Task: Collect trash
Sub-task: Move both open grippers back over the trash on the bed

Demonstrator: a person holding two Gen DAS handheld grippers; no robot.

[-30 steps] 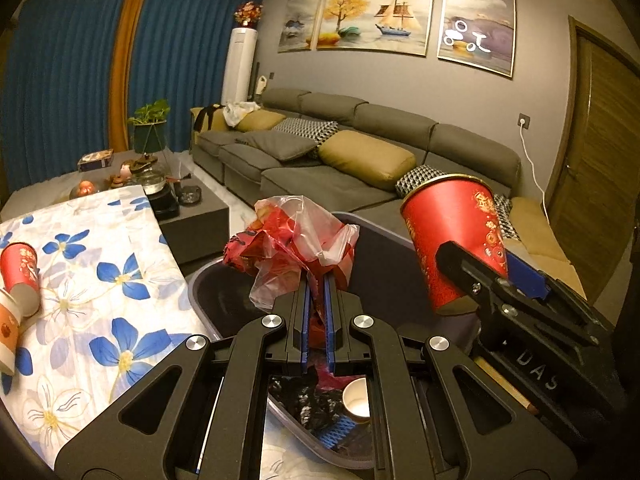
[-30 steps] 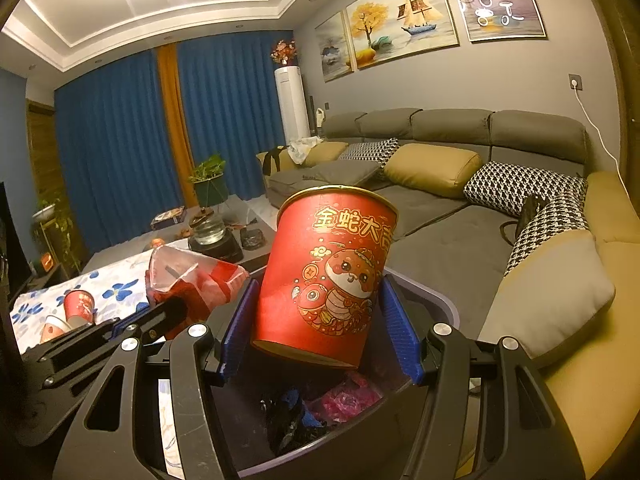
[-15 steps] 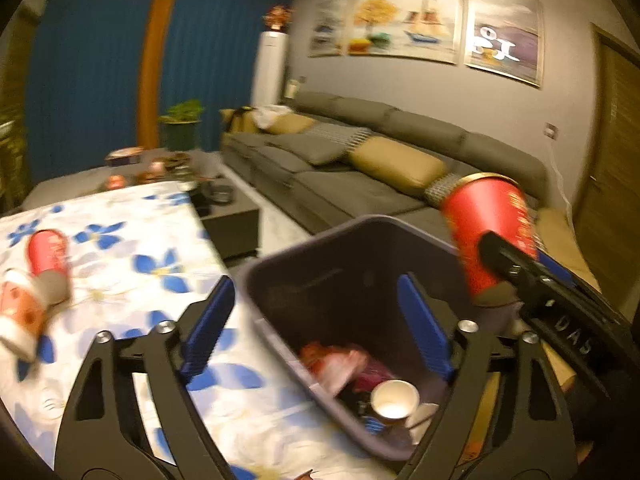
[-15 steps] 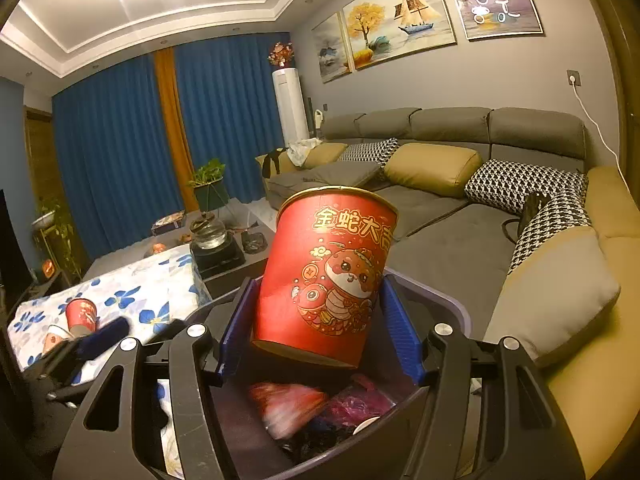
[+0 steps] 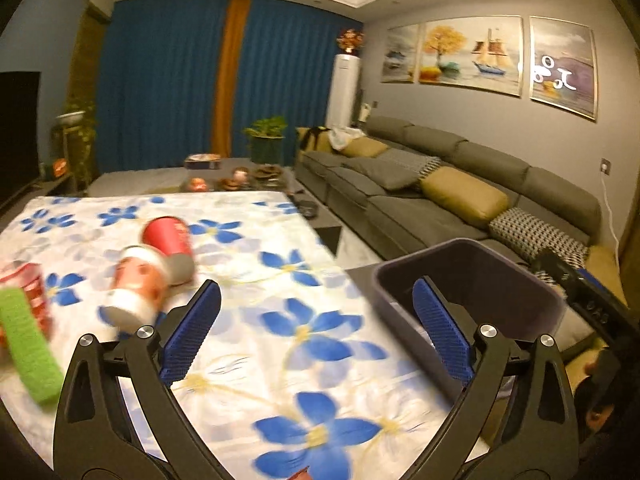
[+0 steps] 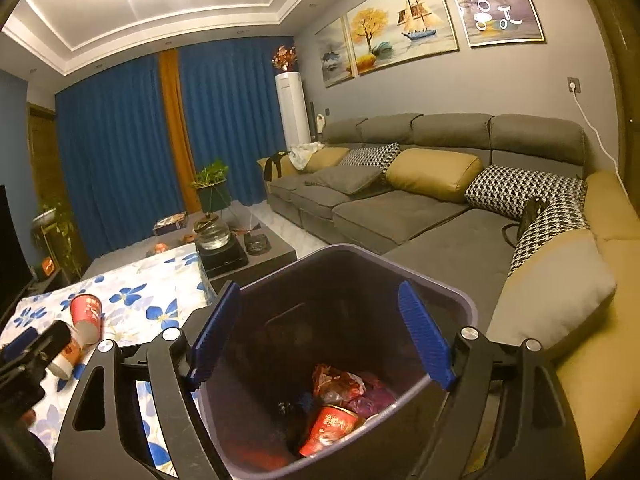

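My left gripper (image 5: 316, 308) hangs over the flowered tablecloth (image 5: 304, 344), its jaws still opening with nothing between them. Ahead on the left lie a red paper cup (image 5: 168, 240), a white and orange cup (image 5: 136, 292), another red cup (image 5: 28, 292) and a green strip (image 5: 28, 344). The dark bin (image 5: 472, 280) stands to the right. My right gripper (image 6: 320, 300) is above the bin (image 6: 460, 300), jaws opening and empty. Inside the bin lie a red cup (image 6: 332, 428) and a crumpled red plastic bag (image 6: 340, 384). My left gripper (image 6: 32, 348) shows at the left edge.
A grey sofa (image 6: 400, 208) with cushions runs along the wall to the right. A dark low table (image 6: 256, 252) with a glass kettle (image 6: 212, 232) stands beyond the cloth. A potted plant (image 5: 266, 140) and blue curtains are at the back.
The left gripper let the red plastic bag fall into the bin, opened wide and swung left over the table. The right gripper opened and its red cup dropped into the bin.
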